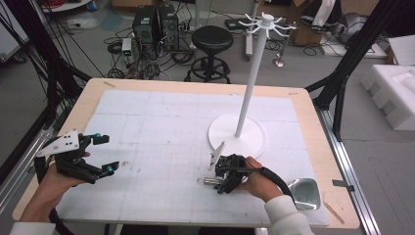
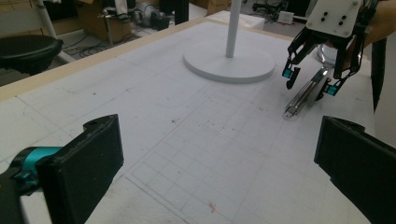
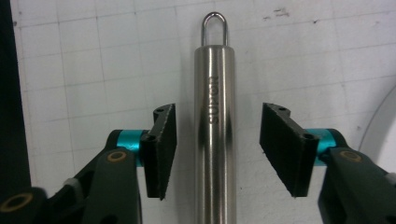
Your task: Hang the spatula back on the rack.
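Observation:
A steel utensil lies flat on the white mat, its round handle ending in a wire hanging loop. In the high view the handle points left and the shiny scoop-like head lies to the right behind the hand. My right gripper points down over the handle with one jaw on each side, and a gap shows between each pad and the steel. From the left gripper view, that right gripper straddles the handle. My left gripper hovers open and empty at the table's left.
A white hook stand rises from a round base just behind the right gripper, its pole topped with hooks. The gridded mat covers most of the wooden table. A stool and cables are on the floor beyond.

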`<action>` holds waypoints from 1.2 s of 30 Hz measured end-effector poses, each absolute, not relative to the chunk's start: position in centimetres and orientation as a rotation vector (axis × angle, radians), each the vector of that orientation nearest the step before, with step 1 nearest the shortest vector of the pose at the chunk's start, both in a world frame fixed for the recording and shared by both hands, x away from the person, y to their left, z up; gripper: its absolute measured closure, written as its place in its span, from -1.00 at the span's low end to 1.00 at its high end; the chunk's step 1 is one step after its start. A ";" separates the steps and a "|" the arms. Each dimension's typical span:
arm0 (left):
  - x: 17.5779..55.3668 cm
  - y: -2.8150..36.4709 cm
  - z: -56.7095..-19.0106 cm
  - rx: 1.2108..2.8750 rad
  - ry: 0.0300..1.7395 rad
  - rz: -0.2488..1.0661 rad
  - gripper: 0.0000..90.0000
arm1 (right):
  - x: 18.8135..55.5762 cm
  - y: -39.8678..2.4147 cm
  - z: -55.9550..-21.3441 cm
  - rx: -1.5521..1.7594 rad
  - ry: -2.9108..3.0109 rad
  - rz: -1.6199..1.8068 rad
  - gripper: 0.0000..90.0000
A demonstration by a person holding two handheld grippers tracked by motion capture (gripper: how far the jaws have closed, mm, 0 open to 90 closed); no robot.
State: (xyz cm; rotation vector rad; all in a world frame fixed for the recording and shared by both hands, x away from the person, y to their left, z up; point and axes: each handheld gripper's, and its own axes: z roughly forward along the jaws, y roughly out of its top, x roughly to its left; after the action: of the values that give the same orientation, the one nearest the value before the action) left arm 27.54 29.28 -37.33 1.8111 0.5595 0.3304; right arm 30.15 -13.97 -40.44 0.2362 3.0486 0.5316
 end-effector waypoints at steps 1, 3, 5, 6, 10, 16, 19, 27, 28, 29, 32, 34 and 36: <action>27.5 29.3 -37.3 1.811 0.559 0.330 -0.96 | 30.1 -13.9 -40.5 0.236 3.047 0.523 0.07; 27.5 29.3 -37.3 1.812 0.559 0.331 -0.96 | 30.2 -14.0 -40.5 0.248 3.055 0.514 0.10; 27.6 29.3 -37.3 1.812 0.558 0.330 -0.96 | 30.2 -14.0 -40.6 0.251 3.059 0.507 0.11; 27.5 29.3 -37.3 1.811 0.559 0.331 -0.96 | 30.2 -14.1 -40.6 0.250 3.064 0.503 0.13; 27.5 29.3 -37.3 1.809 0.561 0.330 -0.96 | 30.2 -14.2 -40.6 0.242 3.068 0.496 0.20; 27.5 29.3 -37.3 1.811 0.560 0.330 -0.96 | 30.2 -14.1 -40.8 0.221 3.078 0.469 0.28; 27.6 29.2 -37.4 1.811 0.562 0.330 -0.96 | 30.1 -14.1 -40.8 0.259 3.090 0.442 0.32; 27.6 29.2 -37.4 1.810 0.564 0.331 -0.96 | 30.0 -14.1 -40.9 0.249 3.097 0.414 0.45; 27.6 29.2 -37.4 1.810 0.565 0.331 -0.96 | 30.1 -14.1 -40.9 0.241 3.095 0.416 0.46; 27.6 29.2 -37.4 1.811 0.563 0.331 -0.96 | 30.2 -14.1 -41.0 0.213 3.090 0.425 0.48; 27.6 29.2 -37.4 1.810 0.565 0.331 -0.96 | 30.3 -14.0 -41.1 0.205 3.090 0.425 0.49; 27.6 29.2 -37.4 1.812 0.564 0.329 -0.96 | 30.3 -14.0 -41.1 0.219 3.093 0.418 0.50; 27.6 29.2 -37.4 1.814 0.566 0.327 -0.96 | 30.4 -14.0 -41.2 0.219 3.100 0.426 0.51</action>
State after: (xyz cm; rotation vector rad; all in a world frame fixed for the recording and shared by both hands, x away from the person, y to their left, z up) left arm 27.58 29.20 -37.42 1.8144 0.5657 0.3271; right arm 30.42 -14.01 -41.15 0.2191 3.1001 0.4261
